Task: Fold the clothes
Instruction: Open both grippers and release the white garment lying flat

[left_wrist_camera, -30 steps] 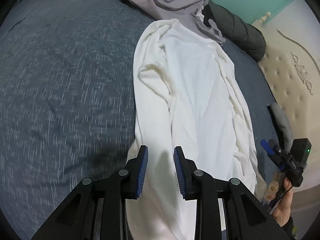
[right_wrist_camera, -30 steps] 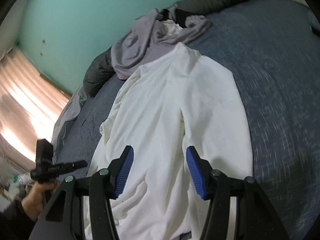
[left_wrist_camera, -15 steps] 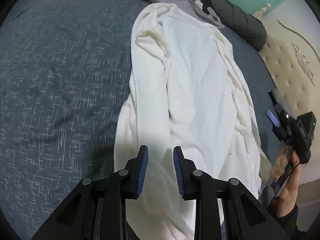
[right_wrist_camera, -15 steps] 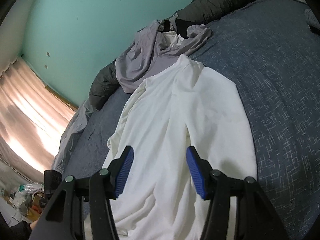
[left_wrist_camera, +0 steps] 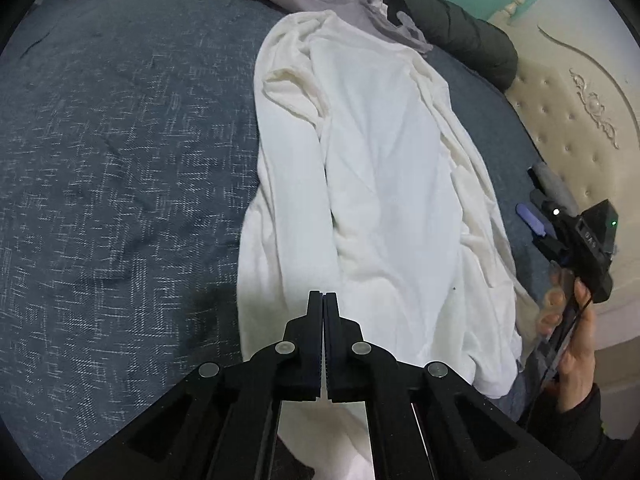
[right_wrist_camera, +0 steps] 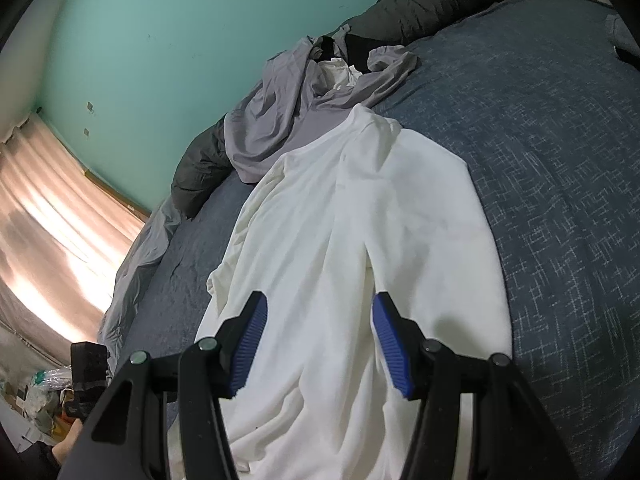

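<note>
Bedspread (left_wrist_camera: 120, 168), dark blue; teal wall (right_wrist_camera: 168, 32)

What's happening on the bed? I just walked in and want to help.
A person holds a gripper in each hand over a long white shirt spread on the dark blue bedspread. The left gripper has just closed at the shirt's near end; whether it caught fabric is unclear. The right gripper hangs open above the shirt.

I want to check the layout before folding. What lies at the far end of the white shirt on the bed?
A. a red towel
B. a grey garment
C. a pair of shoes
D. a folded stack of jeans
B: a crumpled grey garment lies against the far end of the white shirt on the blue bed.
</note>
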`<action>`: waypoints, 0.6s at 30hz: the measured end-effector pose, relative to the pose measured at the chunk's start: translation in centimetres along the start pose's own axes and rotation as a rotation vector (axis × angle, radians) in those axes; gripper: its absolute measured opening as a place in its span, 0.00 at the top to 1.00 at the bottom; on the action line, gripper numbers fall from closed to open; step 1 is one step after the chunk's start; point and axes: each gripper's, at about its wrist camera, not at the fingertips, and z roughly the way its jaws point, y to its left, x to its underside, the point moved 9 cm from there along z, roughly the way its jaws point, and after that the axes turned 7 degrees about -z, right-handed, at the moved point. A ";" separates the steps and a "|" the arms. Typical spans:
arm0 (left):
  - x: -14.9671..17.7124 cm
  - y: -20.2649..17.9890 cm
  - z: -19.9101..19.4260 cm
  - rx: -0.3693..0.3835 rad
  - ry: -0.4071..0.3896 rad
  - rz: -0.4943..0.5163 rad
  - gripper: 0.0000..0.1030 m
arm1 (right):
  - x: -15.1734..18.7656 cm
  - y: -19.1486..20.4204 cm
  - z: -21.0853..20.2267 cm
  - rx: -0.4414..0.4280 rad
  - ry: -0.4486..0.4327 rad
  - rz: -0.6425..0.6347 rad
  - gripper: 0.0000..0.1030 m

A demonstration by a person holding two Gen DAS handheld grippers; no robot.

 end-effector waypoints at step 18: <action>2.0 0.7 2.6 -0.046 0.097 -0.016 0.80 | 0.1 -0.3 0.1 -0.015 0.008 0.017 0.46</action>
